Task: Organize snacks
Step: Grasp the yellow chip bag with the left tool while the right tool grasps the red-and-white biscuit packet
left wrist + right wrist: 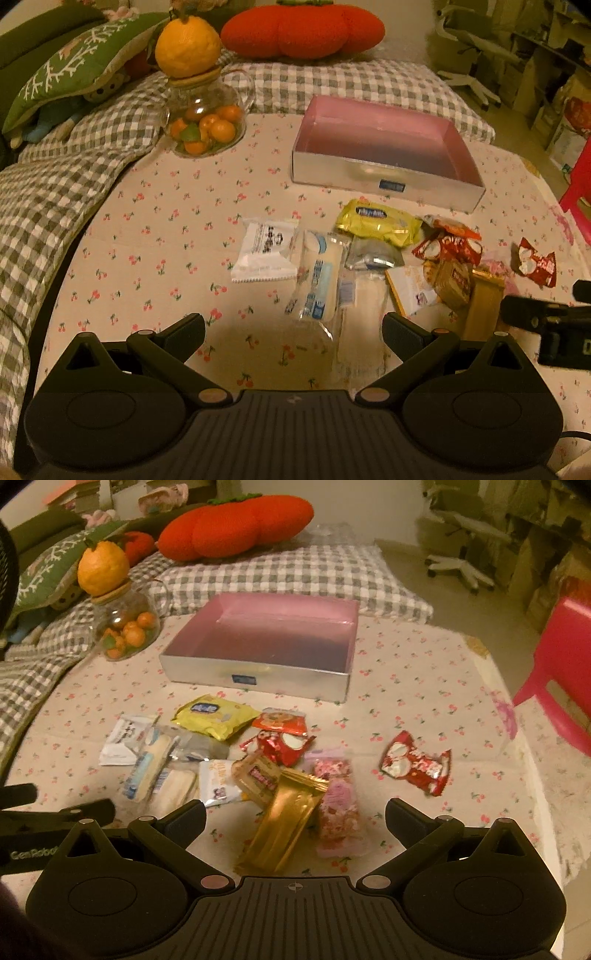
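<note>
The snacks are piled together on the table (pixel 155 221), in front of the box (pixel 258 672), which holds nothing yet. Both tongs are released and nothing is held. The left gripper (pixel 293 332) is placed over the clear packs (pixel 319 280), and the right gripper (pixel 295 819) is placed over the gold pack (pixel 284 827) and the pink pack (pixel 338 812).

Several risks can be judged from this position. The packs overlap each other, so two may be pinched together when only one is wanted. The gold pack leans on the brown pack (pixel 255 775), and the pile could be disturbed if it is lifted carelessly. The clear packs look thin and smooth, so a slip from the fingers is possible. The two grippers are near each other, as the right one is seen at the edge of the left view, and a collision may be caused if both are moved inward. One red pack (pixel 417 764) lies apart and could be forgotten.
</note>
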